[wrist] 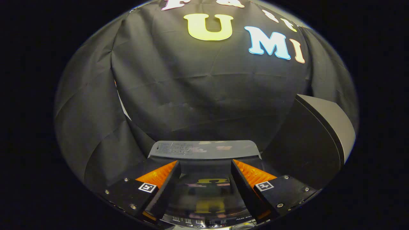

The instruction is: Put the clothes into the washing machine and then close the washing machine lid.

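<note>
I have the gripper (206,167) hanging over the washing machine (204,191), looking forward along its top toward the booth's black cloth wall (204,89). My two fingers are spread apart with nothing between them; neither one presses on anything I can see.

Between the fingers and running on beneath them lies the washing machine lid (206,195), a dark glossy pane that mirrors the wall behind. It lies flat and looks closed. Along the machine's near edge, below the fingers, I can make out a strip of small buttons and markings, the control panel (204,221); they are too small for me to tell apart.

Just beyond the fingertips, along the machine's far edge, a grey raised back panel (204,149) stands across the width of the lid, with a patch of fine embossed print toward its left end that I cannot read.

To the right of the machine, near its far right corner, a large dark box-like object with a grey slanted face (322,127) rises against the cloth. I cannot tell what it is.

I cannot see the clothes from here.
</note>
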A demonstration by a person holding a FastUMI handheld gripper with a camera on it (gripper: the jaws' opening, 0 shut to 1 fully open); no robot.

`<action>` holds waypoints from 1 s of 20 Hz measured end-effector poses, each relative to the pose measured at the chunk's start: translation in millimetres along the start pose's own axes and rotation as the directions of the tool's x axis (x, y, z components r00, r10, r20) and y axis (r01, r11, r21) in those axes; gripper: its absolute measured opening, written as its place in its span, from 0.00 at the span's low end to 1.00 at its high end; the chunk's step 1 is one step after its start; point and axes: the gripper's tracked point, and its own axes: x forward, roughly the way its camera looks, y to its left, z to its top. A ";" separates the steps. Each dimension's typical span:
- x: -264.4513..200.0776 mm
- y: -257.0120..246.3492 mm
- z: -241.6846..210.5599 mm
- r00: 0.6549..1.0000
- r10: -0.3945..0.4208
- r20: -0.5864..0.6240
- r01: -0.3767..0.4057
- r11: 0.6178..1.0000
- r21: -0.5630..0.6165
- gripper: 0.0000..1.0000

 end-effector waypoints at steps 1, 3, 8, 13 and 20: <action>-0.4 2.9 -2.6 1.000 0.000 0.001 0.000 1.000 -0.007 0.96; -0.9 6.4 -3.0 1.000 0.002 0.006 -0.002 1.000 -0.019 0.96; -8.9 7.7 4.9 0.999 -0.002 0.054 0.004 0.999 -0.033 0.96; -42.1 -29.0 -3.6 0.985 -0.054 0.161 0.071 0.993 -0.096 0.97; -141.6 -130.4 -56.2 0.967 -0.092 0.236 0.126 0.983 -0.135 0.96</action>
